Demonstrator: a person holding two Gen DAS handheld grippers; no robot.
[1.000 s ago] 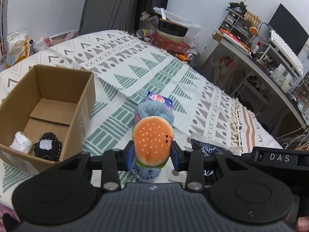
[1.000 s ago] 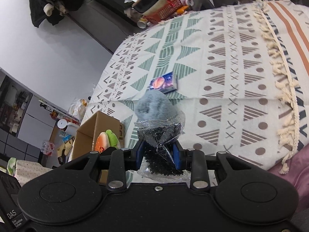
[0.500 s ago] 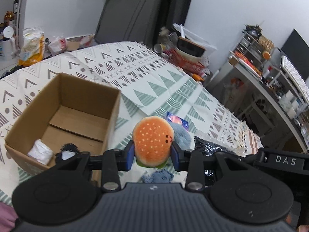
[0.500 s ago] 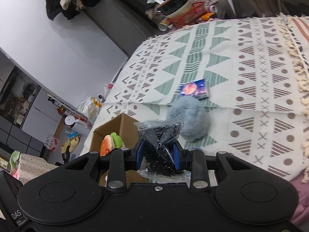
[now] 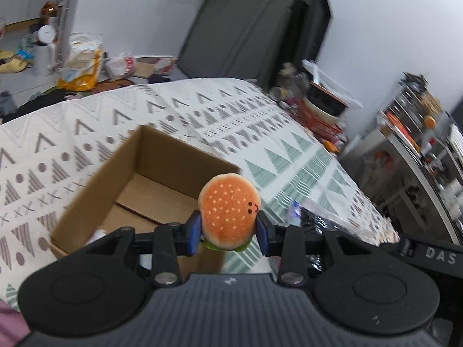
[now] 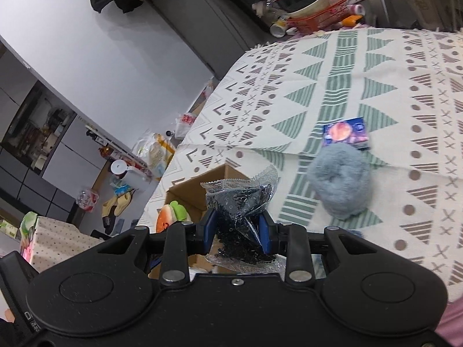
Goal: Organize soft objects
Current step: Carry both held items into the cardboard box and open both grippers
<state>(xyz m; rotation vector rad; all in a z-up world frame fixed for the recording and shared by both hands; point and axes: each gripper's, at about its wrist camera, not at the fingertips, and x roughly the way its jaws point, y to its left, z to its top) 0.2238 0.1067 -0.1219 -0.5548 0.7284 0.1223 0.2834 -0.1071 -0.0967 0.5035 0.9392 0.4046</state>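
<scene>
Burger plush sits pinched between the blue pads of the left claw, held up in the air at the near right corner of the open cardboard box on the bed. The right claw is clamped on a crinkly clear bag of dark beads, carried just beside the same box, whose far corner shows behind the bag.

Judging by how both loads hang near the box, the step in hand looks like the carry-and-drop: two soft things lifted, neither yet let go. The next move for the left claw would call for bringing the plush further over the box's opening, away from the wall edge, then parting the pads so it falls inside rather than bouncing off the rim. The right claw would need the same, without the two claws crowding each other.

A fluffy blue-grey plush and a small printed packet touching it lie on the bed, well apart from the box, so more sorting seems to remain.

Most of the box floor is hidden behind the left claw's body; something pale shows at its near edge, possibly a soft item, but the left view is too blurred to be sure. The lower half of the burger is cut off by the pads.
</scene>
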